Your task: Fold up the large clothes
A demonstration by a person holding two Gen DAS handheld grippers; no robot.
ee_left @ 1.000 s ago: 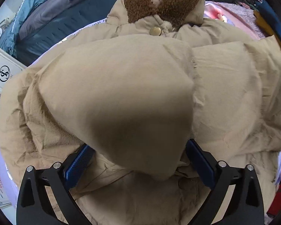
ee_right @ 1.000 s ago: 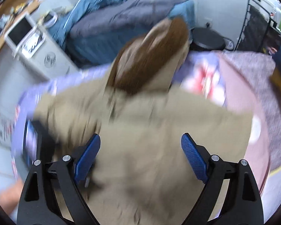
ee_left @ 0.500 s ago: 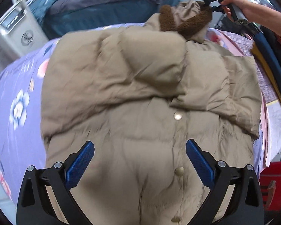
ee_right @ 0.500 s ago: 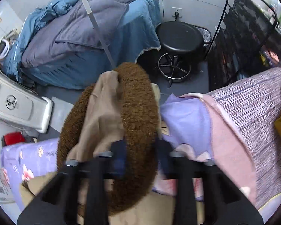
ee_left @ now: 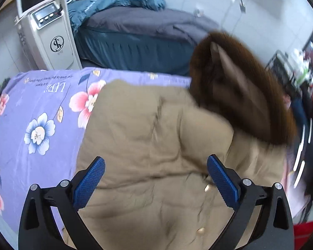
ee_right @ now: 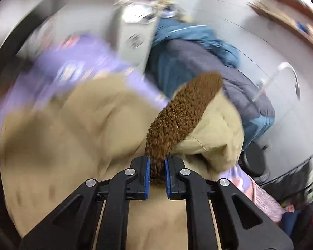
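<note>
A tan padded coat (ee_left: 148, 145) lies front up on a lilac flowered bedsheet (ee_left: 31, 108), its snap buttons showing near the bottom. Its hood, trimmed in brown fleece (ee_left: 240, 87), is lifted and swung over the coat's upper right. My left gripper (ee_left: 155, 179) hangs open above the coat's chest with nothing between its blue pads. In the right wrist view my right gripper (ee_right: 157, 175) is shut on the brown fleece trim (ee_right: 181, 114) of the hood, with the tan hood fabric (ee_right: 217, 137) hanging to the right of it. The coat body (ee_right: 73, 141) spreads below, blurred.
A white machine with a screen (ee_left: 46, 31) stands at the sheet's far left corner. Behind it is a bed with grey and blue bedding (ee_left: 139, 27). A black wire rack (ee_left: 290, 68) and dark clothes are at the right. A black stool (ee_right: 252, 162) stands beside the bed.
My left gripper let go of the folded sleeve and rose away from the coat. My right gripper closed on the hood's fleece trim and carried the hood over the coat.
</note>
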